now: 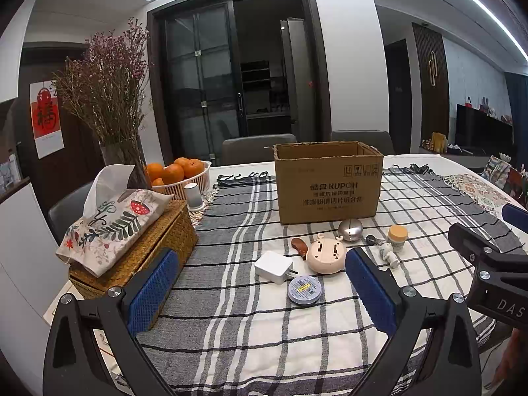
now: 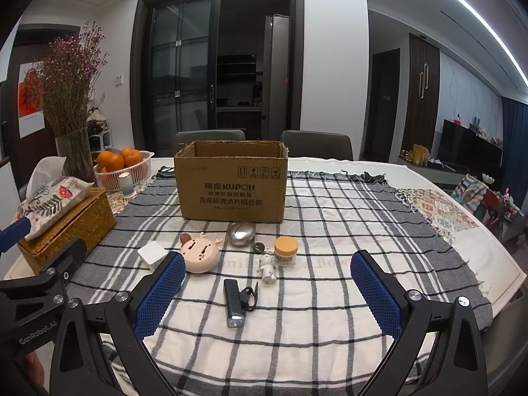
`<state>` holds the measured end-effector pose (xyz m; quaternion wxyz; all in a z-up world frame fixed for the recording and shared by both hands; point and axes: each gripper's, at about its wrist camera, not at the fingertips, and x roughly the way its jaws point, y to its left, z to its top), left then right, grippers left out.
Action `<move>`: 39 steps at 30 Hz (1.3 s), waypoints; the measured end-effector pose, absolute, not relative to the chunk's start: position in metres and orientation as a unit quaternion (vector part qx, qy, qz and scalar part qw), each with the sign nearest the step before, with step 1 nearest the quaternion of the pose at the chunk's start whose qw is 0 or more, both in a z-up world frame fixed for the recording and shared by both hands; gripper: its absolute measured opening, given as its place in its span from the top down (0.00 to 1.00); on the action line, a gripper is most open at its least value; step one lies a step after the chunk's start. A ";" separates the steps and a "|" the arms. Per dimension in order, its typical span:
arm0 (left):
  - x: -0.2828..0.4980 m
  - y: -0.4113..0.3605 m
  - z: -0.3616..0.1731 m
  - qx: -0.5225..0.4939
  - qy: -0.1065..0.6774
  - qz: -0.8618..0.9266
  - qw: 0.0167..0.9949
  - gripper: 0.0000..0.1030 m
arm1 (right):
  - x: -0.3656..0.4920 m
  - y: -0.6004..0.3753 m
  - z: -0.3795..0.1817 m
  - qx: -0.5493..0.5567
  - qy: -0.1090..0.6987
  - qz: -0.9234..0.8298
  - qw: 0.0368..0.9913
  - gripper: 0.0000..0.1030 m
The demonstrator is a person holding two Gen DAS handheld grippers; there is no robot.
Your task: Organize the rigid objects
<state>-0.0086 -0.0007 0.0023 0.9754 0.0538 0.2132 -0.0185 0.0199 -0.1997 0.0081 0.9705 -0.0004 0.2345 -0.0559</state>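
Note:
An open cardboard box [image 1: 329,183] [image 2: 232,181] stands on the checked tablecloth. In front of it lie a white charger [image 1: 274,267] [image 2: 152,255], a round tin [image 1: 304,290], a pink deer-shaped gadget [image 1: 326,253] [image 2: 200,252], a silver egg-shaped object [image 1: 350,229] [image 2: 241,234], a yellow-lidded jar [image 1: 397,237] [image 2: 285,250], a small white figurine [image 1: 388,254] [image 2: 268,267], a key [image 2: 259,247] and a black flashlight [image 2: 232,302]. My left gripper [image 1: 262,292] is open, just short of the charger and tin. My right gripper [image 2: 268,295] is open around the flashlight's near end.
A wicker tissue box with a floral cover [image 1: 138,247] [image 2: 62,217] sits at the left. Behind it are a vase of dried flowers [image 1: 109,99], a basket of oranges [image 1: 178,175] [image 2: 123,165] and a small white cylinder [image 1: 194,196]. Chairs stand behind the table.

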 end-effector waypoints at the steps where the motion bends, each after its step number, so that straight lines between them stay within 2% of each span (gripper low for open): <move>1: -0.009 -0.001 0.002 0.054 0.214 -0.018 0.975 0.00 | 0.020 -0.200 0.008 0.000 0.235 -0.056 0.970 0.01; 39: -0.001 -0.004 -0.008 0.059 0.238 -0.027 0.969 0.00 | 0.025 -0.200 0.003 0.004 0.246 -0.047 0.968 0.01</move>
